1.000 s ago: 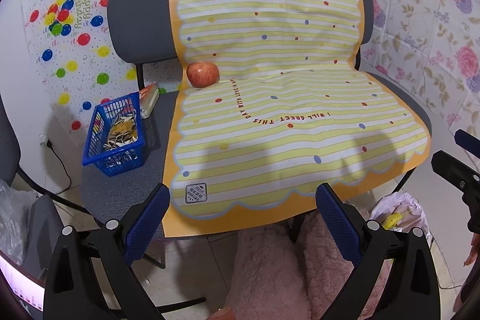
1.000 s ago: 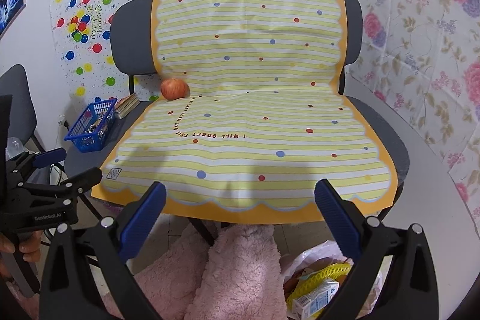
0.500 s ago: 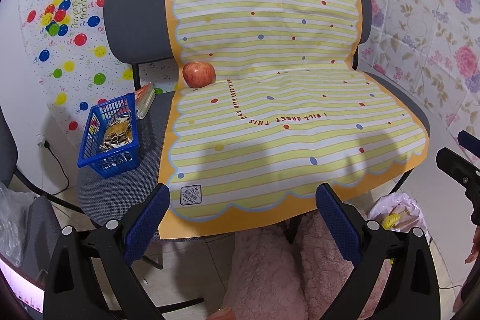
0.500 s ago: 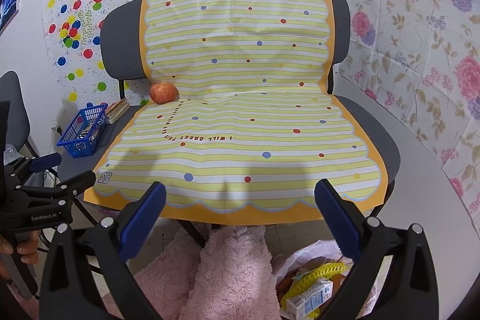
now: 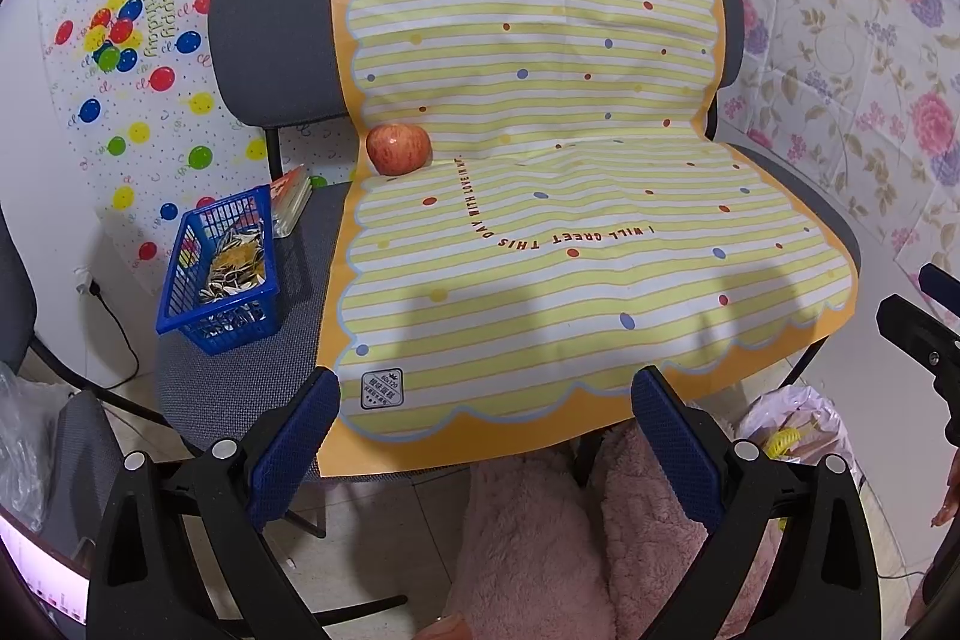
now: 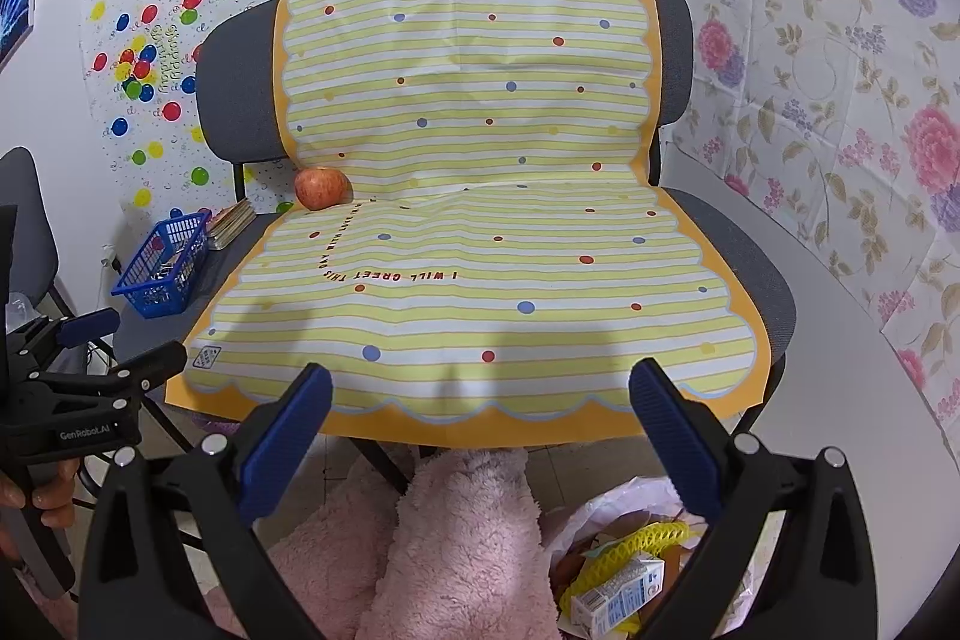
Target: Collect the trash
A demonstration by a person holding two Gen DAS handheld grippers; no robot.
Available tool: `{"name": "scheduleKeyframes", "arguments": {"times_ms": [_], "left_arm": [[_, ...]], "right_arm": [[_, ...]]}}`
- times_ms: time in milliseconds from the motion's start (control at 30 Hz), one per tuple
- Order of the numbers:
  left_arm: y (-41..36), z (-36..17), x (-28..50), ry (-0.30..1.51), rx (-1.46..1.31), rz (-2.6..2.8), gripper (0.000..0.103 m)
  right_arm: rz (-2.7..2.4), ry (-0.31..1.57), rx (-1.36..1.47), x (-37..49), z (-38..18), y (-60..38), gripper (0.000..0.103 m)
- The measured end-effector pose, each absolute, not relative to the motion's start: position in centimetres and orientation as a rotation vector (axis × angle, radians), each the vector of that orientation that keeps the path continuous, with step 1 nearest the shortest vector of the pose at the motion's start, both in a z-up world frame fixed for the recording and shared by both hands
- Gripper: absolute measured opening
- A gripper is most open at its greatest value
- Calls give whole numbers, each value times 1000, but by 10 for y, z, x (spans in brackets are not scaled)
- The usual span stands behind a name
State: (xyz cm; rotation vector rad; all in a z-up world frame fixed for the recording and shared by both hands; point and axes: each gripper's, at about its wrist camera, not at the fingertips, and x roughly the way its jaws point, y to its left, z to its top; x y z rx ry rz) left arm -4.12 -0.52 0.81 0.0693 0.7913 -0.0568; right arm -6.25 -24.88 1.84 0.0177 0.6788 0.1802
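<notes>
A wide grey chair (image 5: 264,40) spreads ahead of both sets of jaws, draped in a yellow striped mat (image 5: 570,244) whose scalloped front edge hangs just beyond the fingertips. The left gripper (image 5: 483,436) and right gripper (image 6: 480,430) both have their jaws released, spread wide and holding nothing. Most of the mat ahead lies bare. Below the right jaws, on the floor, a plastic trash bag (image 6: 606,514) holds a small carton (image 6: 618,592) and yellow netting (image 6: 636,544). Far ahead-left of both jaws, a blue basket (image 5: 219,268) of wrappers sits on the seat's uncovered edge. An apple (image 5: 399,148) rests at the mat's back fold, left of centre.
</notes>
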Motion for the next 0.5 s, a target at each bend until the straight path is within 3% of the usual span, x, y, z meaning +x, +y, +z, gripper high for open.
{"name": "scheduleKeyframes", "arguments": {"times_ms": [500], "left_arm": [[-5,8,-41,790,70,-58,97]], "right_arm": [[173,675,22,-64,19,-253,97]]}}
